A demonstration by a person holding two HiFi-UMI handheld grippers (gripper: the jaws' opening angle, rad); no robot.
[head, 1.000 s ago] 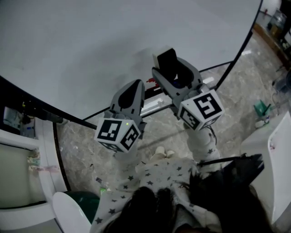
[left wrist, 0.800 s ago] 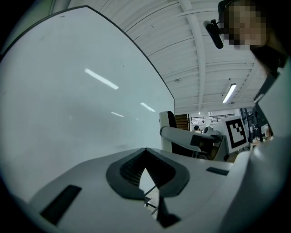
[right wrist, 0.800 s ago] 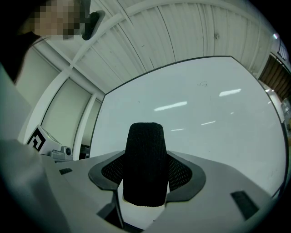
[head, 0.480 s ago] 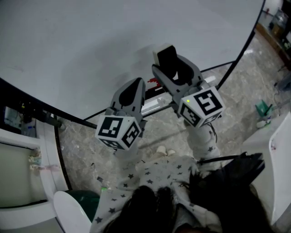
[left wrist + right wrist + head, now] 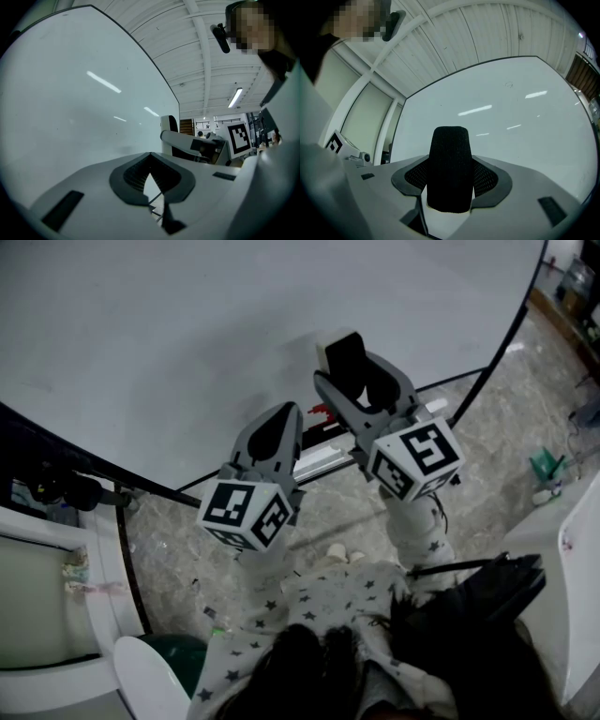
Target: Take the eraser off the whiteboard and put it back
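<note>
The eraser [image 5: 339, 354], a white block with a black felt face, stands upright between the jaws of my right gripper [image 5: 352, 371], which is shut on it. In the right gripper view the felt of the eraser [image 5: 450, 168] fills the gap between the pads, with the whiteboard [image 5: 511, 122] right behind it. The eraser is close to the whiteboard [image 5: 187, 334]; whether it touches I cannot tell. My left gripper [image 5: 279, 423] hangs to the left and lower, level, its tips together and nothing in them. In the left gripper view the left gripper [image 5: 151, 161] points along the board, with the eraser [image 5: 167, 125] ahead.
A metal ledge [image 5: 319, 460] runs under the board's black lower edge, with a red marker [image 5: 319, 412] by it. Below is marble floor. A white cabinet [image 5: 37, 596] and a green bin [image 5: 178, 652] stand at the lower left, a black bag [image 5: 478, 615] at the lower right.
The right gripper with the eraser has edged slightly up the picture toward the board. The left gripper has kept still.
</note>
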